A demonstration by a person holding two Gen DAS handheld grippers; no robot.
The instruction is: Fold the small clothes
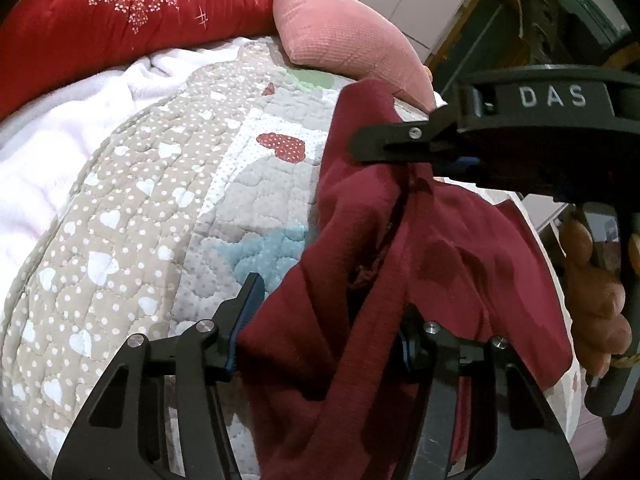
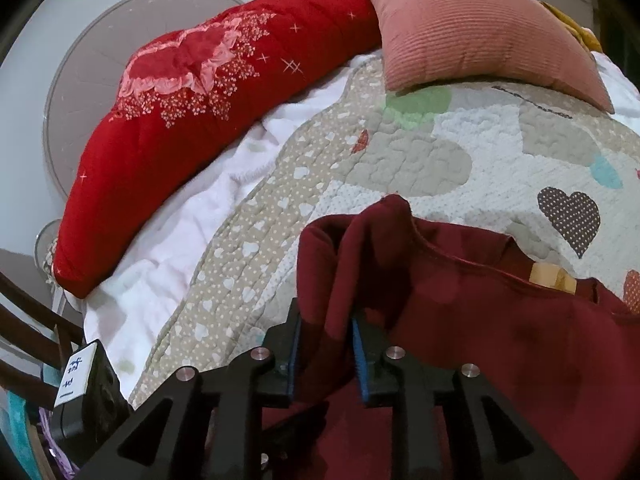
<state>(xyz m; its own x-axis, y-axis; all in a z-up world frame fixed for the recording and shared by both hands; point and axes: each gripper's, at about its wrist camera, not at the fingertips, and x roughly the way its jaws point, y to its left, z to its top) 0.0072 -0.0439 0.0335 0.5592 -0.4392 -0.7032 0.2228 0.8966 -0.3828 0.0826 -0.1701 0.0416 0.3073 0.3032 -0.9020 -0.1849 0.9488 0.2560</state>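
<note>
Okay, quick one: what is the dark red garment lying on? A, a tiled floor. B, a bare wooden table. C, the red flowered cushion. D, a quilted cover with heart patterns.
D: the dark red garment lies on the quilted heart-pattern cover, with the red flowered cushion and the pink pillow farther back.

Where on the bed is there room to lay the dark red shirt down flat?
The heart-print quilt lies bare between the maroon shirt and the pink cushion, and leftward to the white blanket. It is crowded along the far edge, where the red floral comforter and the cushion lie.
</note>
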